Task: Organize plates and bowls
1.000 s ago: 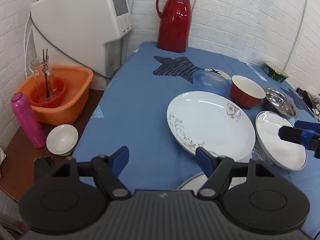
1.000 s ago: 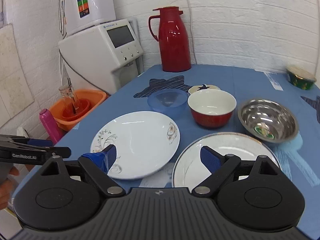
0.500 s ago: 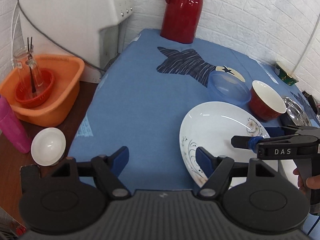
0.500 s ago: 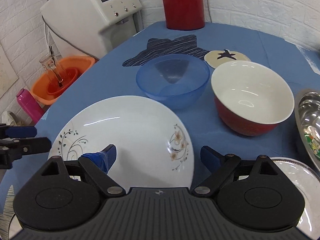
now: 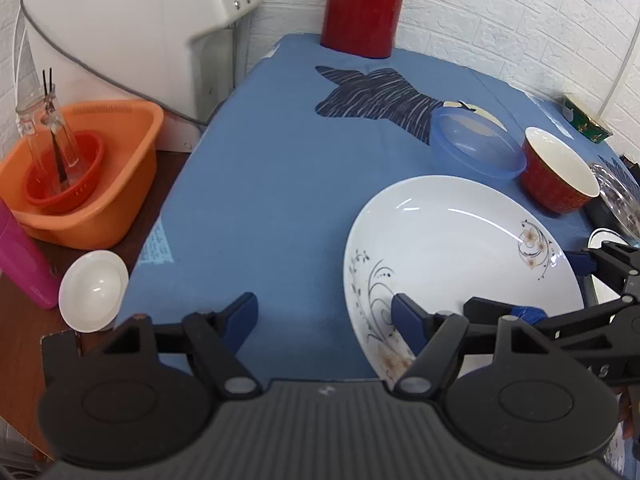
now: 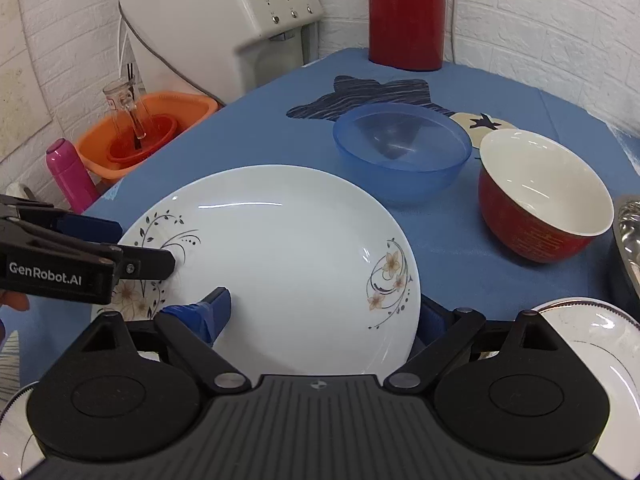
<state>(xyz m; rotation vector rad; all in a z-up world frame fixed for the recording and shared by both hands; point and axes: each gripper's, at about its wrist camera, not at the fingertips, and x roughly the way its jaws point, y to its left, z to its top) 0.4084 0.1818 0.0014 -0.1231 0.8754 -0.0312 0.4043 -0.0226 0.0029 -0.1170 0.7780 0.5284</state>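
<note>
White floral plate at lower centre of the right wrist frame, straddled by right gripper, fingers spread wide. Left gripper likewise agape, lower centre, one finger over the plate's rim.

We see a glossy white glazed plate | a translucent blue plastic bowl | a shiny metal bowl | a matt blue cloth | a glossy red flask | matt black plastic grippers.

red flask top cut off, steel bowl cropped at right edge
</note>
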